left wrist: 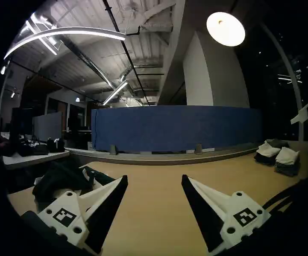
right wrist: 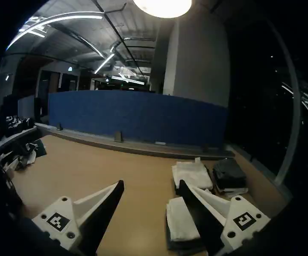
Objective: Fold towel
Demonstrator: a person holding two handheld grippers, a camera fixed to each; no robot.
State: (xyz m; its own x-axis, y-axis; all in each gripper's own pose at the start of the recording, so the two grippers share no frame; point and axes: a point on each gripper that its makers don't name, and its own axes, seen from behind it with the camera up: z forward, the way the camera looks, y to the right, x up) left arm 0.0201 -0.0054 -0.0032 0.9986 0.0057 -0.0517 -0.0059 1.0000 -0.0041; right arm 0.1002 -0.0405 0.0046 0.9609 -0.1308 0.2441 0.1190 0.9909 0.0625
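Observation:
My left gripper (left wrist: 154, 181) is open over bare wooden tabletop (left wrist: 162, 205), nothing between its fingers. A heap of dark and white unfolded towels (left wrist: 66, 179) lies just beyond its left finger. Folded towel stacks (left wrist: 277, 155) sit far right in the left gripper view. My right gripper (right wrist: 151, 187) is open too, held above the table. A folded white towel on a dark one (right wrist: 180, 219) lies beside its right finger. Two more folded stacks, one white-topped (right wrist: 192, 173) and one dark (right wrist: 228, 170), rest farther back.
A blue partition (left wrist: 175, 128) on a raised ledge (left wrist: 162, 157) runs along the table's far edge. A neighbouring desk (left wrist: 30, 158) with dark gear stands at the left. More crumpled cloth (right wrist: 23, 158) lies at the table's left edge in the right gripper view.

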